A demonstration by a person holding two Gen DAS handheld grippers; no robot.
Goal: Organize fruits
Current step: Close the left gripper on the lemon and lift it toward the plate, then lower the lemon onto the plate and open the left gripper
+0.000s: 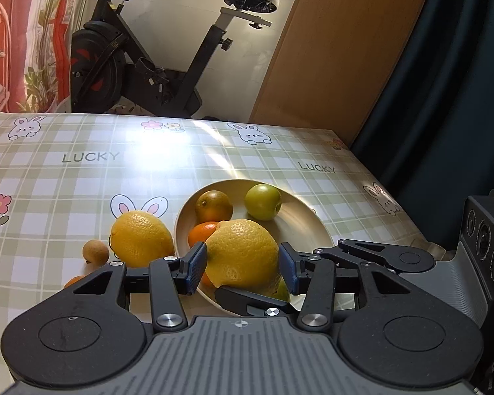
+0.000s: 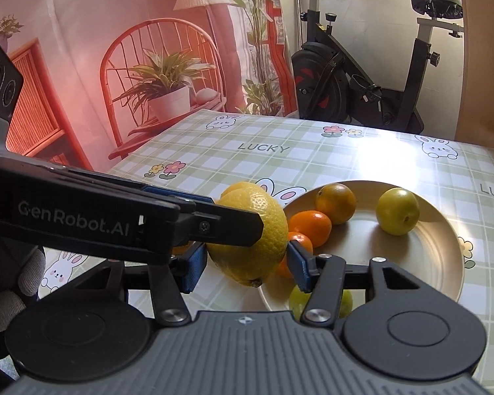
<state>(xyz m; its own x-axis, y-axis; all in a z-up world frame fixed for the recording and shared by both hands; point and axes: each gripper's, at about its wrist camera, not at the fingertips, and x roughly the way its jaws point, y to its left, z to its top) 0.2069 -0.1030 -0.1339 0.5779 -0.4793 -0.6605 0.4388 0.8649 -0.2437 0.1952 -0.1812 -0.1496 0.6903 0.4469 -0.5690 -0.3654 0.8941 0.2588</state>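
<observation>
A yellow lemon (image 1: 242,253) sits between the blue pads of my left gripper (image 1: 242,263), above the near rim of a beige plate (image 1: 299,217). My right gripper (image 2: 247,263) also has its pads on either side of this lemon (image 2: 250,230), while the left gripper's finger (image 2: 214,227) crosses in front of it. The plate (image 2: 438,247) holds a dark orange (image 1: 213,205), a green fruit (image 1: 262,201), tangerines (image 2: 311,225) and another green fruit (image 2: 298,298) near the front rim. A second lemon (image 1: 141,238) lies on the table left of the plate.
A small brown fruit (image 1: 95,251) and an orange fruit (image 1: 74,281) lie on the checked tablecloth (image 1: 66,181) left of the second lemon. An exercise bike (image 1: 141,65) stands beyond the table's far edge. A wooden panel (image 1: 339,49) stands at the back right.
</observation>
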